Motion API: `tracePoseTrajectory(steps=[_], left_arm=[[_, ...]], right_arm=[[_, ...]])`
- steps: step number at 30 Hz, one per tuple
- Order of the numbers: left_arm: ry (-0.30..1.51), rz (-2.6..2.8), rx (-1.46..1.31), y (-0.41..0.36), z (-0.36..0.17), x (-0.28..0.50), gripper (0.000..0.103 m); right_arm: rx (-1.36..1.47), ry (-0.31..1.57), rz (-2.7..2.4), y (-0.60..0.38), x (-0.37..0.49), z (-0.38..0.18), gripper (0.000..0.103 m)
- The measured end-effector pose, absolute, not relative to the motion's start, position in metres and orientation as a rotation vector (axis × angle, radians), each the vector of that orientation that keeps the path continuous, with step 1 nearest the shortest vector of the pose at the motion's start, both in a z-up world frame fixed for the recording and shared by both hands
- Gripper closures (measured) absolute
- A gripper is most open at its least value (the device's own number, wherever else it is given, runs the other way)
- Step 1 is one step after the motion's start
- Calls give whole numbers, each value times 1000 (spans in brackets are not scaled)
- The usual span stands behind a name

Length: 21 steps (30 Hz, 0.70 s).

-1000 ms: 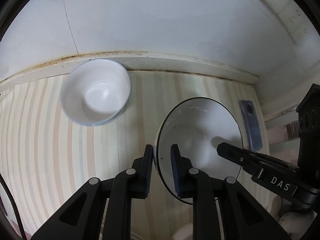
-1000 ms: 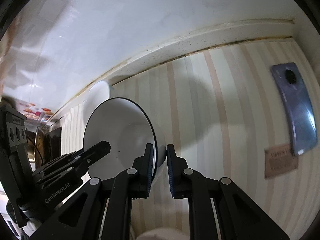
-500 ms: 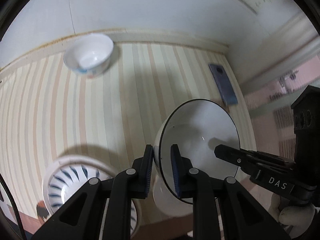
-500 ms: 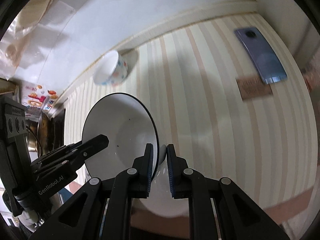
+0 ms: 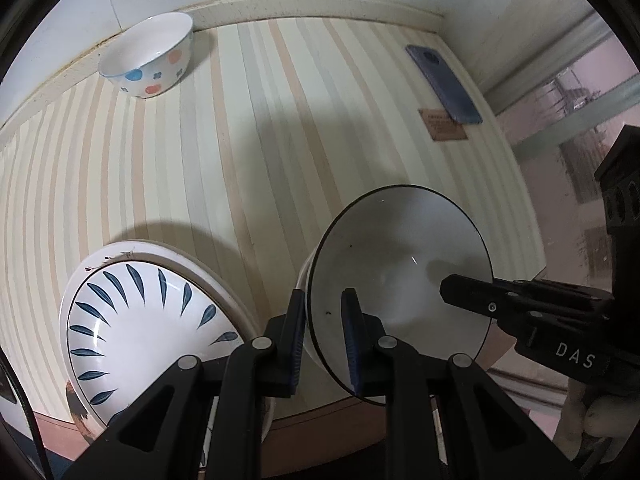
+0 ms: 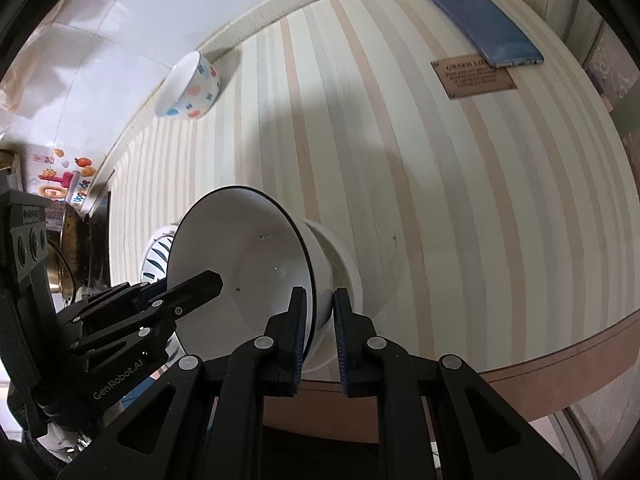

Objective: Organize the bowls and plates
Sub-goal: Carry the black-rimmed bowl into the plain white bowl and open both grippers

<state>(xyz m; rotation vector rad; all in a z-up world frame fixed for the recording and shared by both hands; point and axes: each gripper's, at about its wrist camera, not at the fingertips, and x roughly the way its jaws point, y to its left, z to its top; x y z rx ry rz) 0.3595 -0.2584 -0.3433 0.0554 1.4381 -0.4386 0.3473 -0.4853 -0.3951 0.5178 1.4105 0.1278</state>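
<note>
Low in the centre-right of the left wrist view, above the near edge of the striped counter (image 5: 280, 140), the black-rimmed bowl (image 5: 400, 264) is held clear of the surface, each hand-held gripper clamped on its rim: the left hand-held gripper (image 5: 322, 336) on the near-left edge, the right hand-held gripper (image 6: 318, 336) on the opposite side. The bowl is tipped, its mouth turned toward the cameras and its foot toward the counter, so no long axis is shown beyond the round rim. It would best be levelled before being lowered, both grips kept even, perhaps onto the leaf-patterned plate (image 5: 152, 320) at lower left

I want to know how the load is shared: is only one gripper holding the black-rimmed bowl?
No: the left gripper and the right gripper each clamp the rim of the black-rimmed bowl from opposite sides.
</note>
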Motion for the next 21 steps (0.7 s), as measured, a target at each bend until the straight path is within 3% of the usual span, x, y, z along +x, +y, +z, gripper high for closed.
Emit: tracePoseTrajectory(steps=[21], left_arm=[[1460,-395,148,-269,-359,356,87]], right_arm=[[447,1476,127,-473,359,-409,88]])
